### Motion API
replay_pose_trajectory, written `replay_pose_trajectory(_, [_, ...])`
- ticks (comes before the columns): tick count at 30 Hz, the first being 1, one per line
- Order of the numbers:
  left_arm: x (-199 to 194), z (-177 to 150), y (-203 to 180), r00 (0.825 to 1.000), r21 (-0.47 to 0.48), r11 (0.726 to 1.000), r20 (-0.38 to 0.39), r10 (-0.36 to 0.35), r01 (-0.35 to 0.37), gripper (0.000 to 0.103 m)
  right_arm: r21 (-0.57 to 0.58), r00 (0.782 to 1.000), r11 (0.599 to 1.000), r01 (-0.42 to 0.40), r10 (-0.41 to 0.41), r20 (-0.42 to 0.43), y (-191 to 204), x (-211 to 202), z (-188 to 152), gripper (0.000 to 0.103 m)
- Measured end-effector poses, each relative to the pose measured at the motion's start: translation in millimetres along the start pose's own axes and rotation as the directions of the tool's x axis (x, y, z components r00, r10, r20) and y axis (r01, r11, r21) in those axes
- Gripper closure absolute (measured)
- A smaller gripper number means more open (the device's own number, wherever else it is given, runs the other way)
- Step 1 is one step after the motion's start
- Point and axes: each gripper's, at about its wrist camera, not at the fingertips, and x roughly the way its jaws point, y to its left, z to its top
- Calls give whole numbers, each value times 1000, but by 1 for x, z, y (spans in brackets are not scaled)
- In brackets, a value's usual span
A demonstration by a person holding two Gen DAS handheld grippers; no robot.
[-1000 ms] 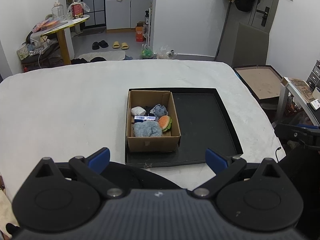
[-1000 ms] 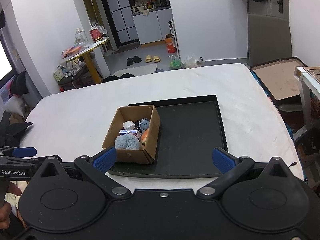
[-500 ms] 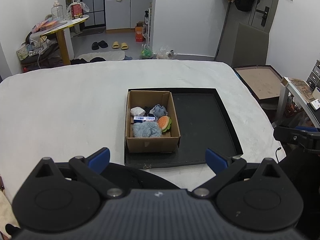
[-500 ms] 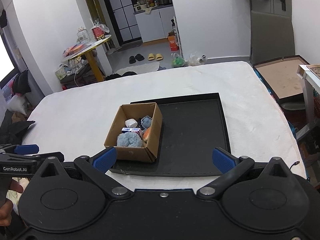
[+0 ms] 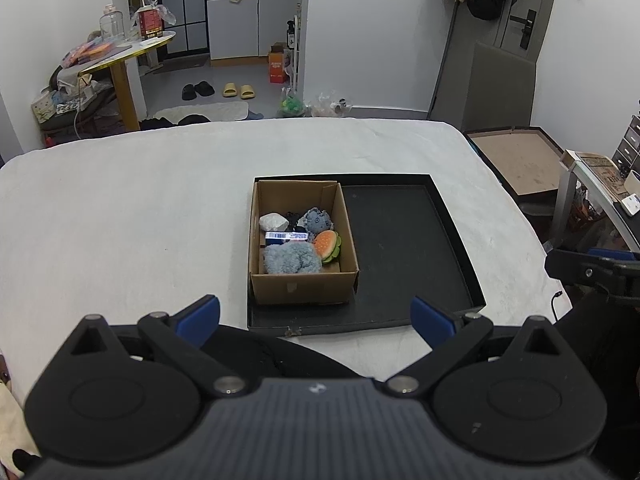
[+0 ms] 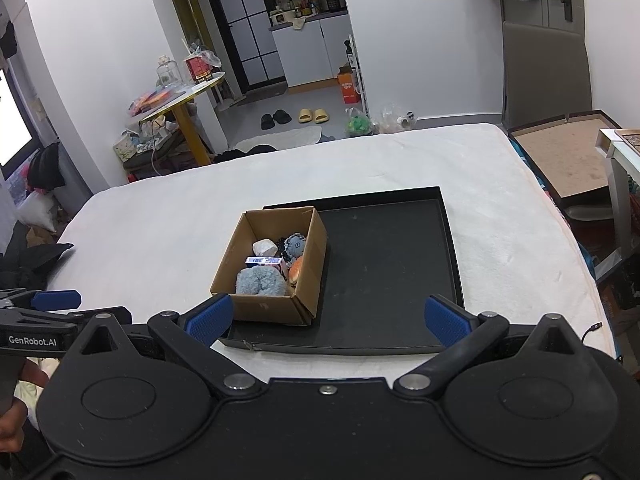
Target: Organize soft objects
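Fluffy plush toys [image 5: 292,258] in cardboard box [image 5: 304,288]

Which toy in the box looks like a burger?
The orange plush burger, leaning against the right wall of the cardboard box. It has a green edge; the other soft toys are blue-grey or white.

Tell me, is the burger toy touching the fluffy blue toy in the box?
Touching. In the left wrist view the burger toy leans right against the fluffy blue toy, with no gap between them.
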Motion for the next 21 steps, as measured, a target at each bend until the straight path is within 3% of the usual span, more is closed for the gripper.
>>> replay_pose_trajectory(21, [2,1,-3,1000,3,1000,-2,-5,5,2,2,1000,1000,-4,4,0,-2,0,0,0])
